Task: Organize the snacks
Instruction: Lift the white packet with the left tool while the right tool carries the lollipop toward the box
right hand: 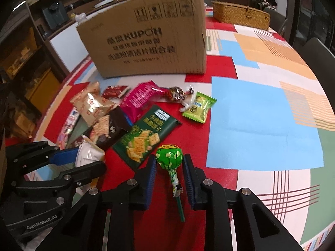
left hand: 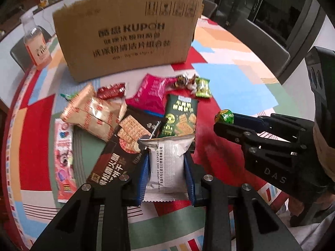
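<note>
The left gripper point(left hand: 167, 167) pinches a white foil snack packet point(left hand: 167, 163) across its width, near the table's front edge beside the snack pile. The packet looks light, crinkly and slippery, so a mid-body hold suits it. The right gripper point(right hand: 169, 177) is closed on the green lollipop point(right hand: 170, 156) at its round, hard head; the thin stick would likely pivot.

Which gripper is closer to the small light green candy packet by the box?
Right. The right gripper, holding the lollipop, sits nearer the green packet; the left gripper grips a white packet farther away.
</note>
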A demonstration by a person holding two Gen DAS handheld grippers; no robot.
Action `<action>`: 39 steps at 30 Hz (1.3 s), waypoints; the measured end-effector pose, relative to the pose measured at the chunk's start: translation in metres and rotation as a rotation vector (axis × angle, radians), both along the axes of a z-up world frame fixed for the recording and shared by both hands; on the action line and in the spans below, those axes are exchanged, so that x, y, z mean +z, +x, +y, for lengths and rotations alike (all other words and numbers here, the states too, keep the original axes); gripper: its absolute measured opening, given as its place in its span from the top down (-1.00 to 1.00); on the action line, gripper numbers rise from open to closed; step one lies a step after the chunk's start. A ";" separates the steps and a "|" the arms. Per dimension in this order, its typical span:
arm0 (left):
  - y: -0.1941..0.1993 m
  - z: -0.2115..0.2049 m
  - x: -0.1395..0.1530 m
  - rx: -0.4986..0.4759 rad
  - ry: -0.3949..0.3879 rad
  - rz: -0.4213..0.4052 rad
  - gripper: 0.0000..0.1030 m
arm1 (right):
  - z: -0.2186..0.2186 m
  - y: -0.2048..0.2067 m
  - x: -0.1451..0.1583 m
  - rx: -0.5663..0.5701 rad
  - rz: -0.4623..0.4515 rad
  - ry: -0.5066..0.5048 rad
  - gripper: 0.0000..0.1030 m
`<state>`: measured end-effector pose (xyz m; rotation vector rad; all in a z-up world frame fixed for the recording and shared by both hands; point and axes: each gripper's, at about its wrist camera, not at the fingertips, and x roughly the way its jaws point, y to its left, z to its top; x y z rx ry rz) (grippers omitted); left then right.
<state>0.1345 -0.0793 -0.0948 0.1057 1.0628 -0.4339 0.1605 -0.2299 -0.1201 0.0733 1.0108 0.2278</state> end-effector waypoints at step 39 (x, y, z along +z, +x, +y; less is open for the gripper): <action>0.130 0.037 0.152 0.166 -0.038 -0.460 0.39 | 0.029 0.102 0.161 0.010 -0.508 -0.008 0.48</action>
